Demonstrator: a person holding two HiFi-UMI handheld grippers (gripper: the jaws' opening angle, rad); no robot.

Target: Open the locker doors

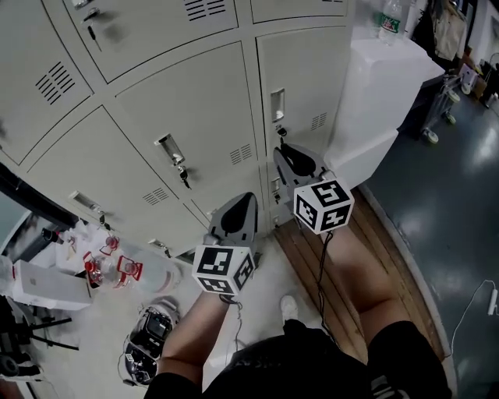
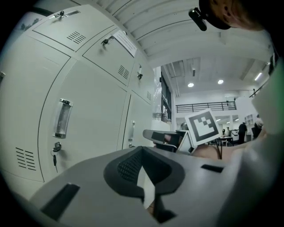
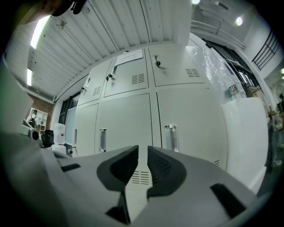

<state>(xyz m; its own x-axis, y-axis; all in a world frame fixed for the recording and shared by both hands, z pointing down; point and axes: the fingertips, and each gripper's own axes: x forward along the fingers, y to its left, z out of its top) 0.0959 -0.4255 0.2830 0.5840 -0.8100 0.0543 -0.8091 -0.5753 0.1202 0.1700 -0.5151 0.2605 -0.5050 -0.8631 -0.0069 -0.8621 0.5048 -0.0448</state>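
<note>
Fingers (image 3: pixel 122 166) of right gripper (image 3: pixel 142 148) stand slightly apart, left gripper (image 2: pixel 141 150) closed; locker doors (image 3: pixel 186 124) ahead, untouched.

The lockers (image 1: pixel 195 93) stand straight ahead of both grippers. The right gripper (image 1: pixel 293 156) is to the right of the left gripper (image 1: pixel 238 209) and nearer the doors, with a door handle (image 1: pixel 277 104) just beyond it. Right of the right gripper stands a cabinet (image 1: pixel 390 86) with a bottle (image 1: pixel 390 19) on top. Left of the left gripper, lower down, stand what seem to be small bottles (image 1: pixel 109 261).
</note>
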